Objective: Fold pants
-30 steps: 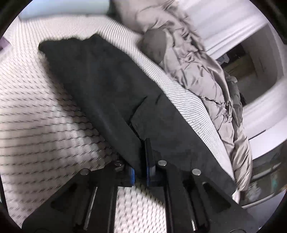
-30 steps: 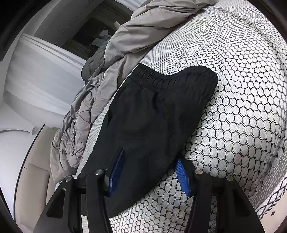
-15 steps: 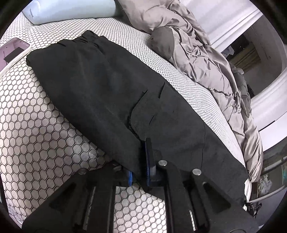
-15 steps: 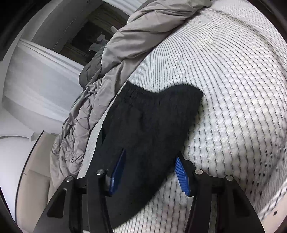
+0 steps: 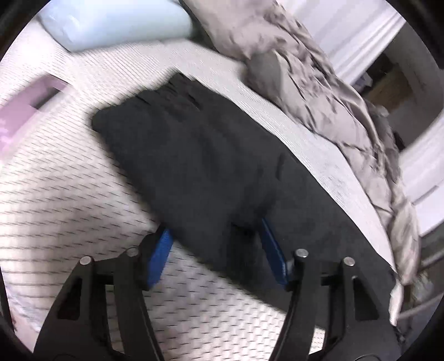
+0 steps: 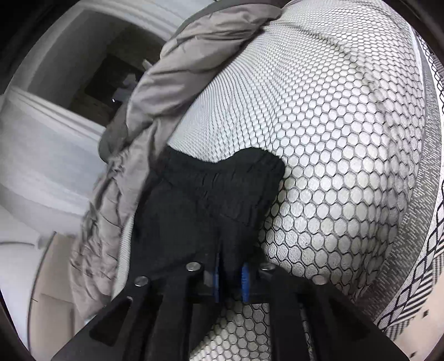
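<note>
Left wrist view: black pants [image 5: 211,166] lie lengthwise on a bed [image 5: 69,200] covered in a honeycomb-print sheet, a rumpled grey duvet [image 5: 333,105] bunched along the far edge, a pale blue pillow [image 5: 119,22] at the head and a pink-lilac flat object [image 5: 25,108] at the left. The left hand-held gripper [image 5: 217,247] has just been opening; its blue pads [image 5: 159,250] now stand well apart, straddling the near edge of the cloth without pressing on it. The frame is blurred.

Right wrist view: the same pants [image 6: 211,200], elastic waistband furthest from the camera, run from the sheet [image 6: 333,166] back to the right hand-held gripper [image 6: 231,275], whose jaws have just been closing. Its blue pads [image 6: 245,280] now stand narrowly apart with a ridge of black fabric pinched between them.

The step in hand looks like a change of grip between folds: one side let go, the other taking hold. The next move probably calls for the left gripper to find a matching edge so both can lift and carry the cloth over together; a one-sided pull would likely drag the garment askew.
</note>
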Available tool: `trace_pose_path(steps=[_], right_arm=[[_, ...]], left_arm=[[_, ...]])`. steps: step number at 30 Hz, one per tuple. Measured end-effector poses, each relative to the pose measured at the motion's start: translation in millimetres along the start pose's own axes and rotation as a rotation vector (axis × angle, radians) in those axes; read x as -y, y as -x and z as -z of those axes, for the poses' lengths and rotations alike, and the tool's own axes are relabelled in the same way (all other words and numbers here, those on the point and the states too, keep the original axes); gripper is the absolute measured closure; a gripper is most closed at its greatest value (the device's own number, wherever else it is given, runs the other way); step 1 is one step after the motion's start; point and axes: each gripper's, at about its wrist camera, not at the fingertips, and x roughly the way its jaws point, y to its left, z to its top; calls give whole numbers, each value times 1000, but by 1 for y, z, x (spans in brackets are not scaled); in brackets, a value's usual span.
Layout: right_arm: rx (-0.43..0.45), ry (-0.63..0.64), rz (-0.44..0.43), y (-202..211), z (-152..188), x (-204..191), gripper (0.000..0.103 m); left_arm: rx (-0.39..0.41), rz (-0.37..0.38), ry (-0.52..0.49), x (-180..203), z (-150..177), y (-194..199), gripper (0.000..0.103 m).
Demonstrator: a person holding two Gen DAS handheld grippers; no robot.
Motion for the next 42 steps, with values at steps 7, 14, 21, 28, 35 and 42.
trace_pose_path(steps=[7,14,21,28,35,42], right_arm=[[18,3,8,4,2,0,60],[11,33,15,-1,1,-7,58],[15,39,26,-1,-1,-4,58],[14,21,20,-8,-5,-3,58],[18,26,23,-9,-4,-5,58],[5,25,8,-8,-5,-2,58]], left_arm=[[99,-105,101,-41,-35,-2,54],[177,-158,-26,-26,-42,-5,102],[283,-93,-183,33,-70,20,103],[321,85,-222,113,-121,49,103],[324,102,-248,123,-138,64,103],[-43,-169,-52,-22,-102,-58,101]])
